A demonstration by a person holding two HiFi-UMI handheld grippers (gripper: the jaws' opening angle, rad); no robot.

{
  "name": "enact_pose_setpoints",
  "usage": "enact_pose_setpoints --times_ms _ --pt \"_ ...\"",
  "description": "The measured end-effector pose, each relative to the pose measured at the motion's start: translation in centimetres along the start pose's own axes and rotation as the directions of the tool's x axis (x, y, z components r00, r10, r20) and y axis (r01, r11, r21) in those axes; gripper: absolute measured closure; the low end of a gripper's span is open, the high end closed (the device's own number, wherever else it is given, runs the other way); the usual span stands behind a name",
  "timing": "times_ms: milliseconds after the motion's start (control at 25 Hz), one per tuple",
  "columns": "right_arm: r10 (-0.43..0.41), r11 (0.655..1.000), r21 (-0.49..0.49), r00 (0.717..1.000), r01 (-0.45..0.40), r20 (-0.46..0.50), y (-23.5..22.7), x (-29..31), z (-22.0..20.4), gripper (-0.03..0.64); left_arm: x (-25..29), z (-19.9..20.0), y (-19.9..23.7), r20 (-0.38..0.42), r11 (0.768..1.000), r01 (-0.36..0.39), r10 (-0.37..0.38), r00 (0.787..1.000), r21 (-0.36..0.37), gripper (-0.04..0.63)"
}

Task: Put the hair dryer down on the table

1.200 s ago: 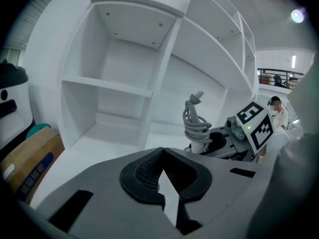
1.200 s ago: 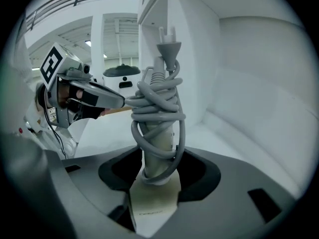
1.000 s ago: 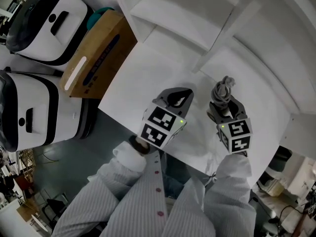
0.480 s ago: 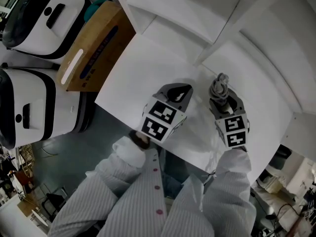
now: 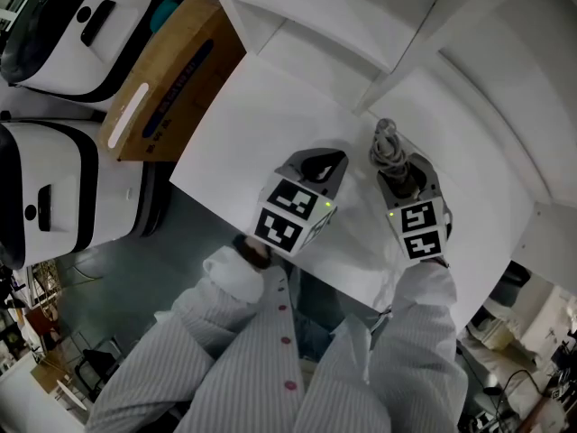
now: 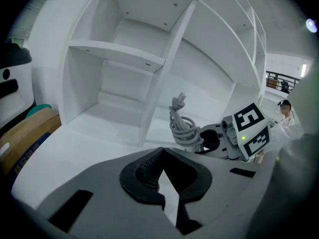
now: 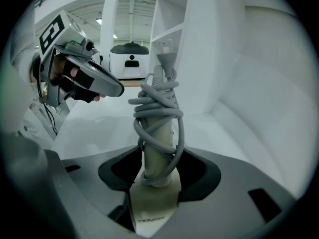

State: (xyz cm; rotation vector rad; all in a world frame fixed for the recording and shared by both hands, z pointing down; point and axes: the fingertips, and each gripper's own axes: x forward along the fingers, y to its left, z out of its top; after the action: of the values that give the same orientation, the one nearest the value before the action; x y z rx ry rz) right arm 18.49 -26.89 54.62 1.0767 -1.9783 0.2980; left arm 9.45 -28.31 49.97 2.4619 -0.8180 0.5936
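The right gripper has its jaws clamped on the hair dryer, whose grey cord is wound round its handle, above the white table. Beside it, the left gripper has its jaws together and holds nothing.

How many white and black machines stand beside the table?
2. One white and black machine is at the top left, beside the cardboard box; the other is below it, left of the table. Others may be hidden outside the view.
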Motion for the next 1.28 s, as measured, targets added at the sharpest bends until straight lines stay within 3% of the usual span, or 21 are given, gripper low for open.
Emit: enact_pose_setpoints --times_ms 680,1280 --pt "-0.008 0.975 -0.218 0.980 -0.036 -0.199 1.7 3.0 -0.2 0.422 -1.1 -1.4 3.0 0.011 0.996 -0.054 0.055 0.998 -0.077 0.586" --pt "-0.104 0.893 -0.439 0.903 -0.100 -0.418 3.5 5.6 -2.0 0.422 -2.5 -2.6 6.0 0.013 0.990 -0.075 0.077 0.997 -0.122 0.586"
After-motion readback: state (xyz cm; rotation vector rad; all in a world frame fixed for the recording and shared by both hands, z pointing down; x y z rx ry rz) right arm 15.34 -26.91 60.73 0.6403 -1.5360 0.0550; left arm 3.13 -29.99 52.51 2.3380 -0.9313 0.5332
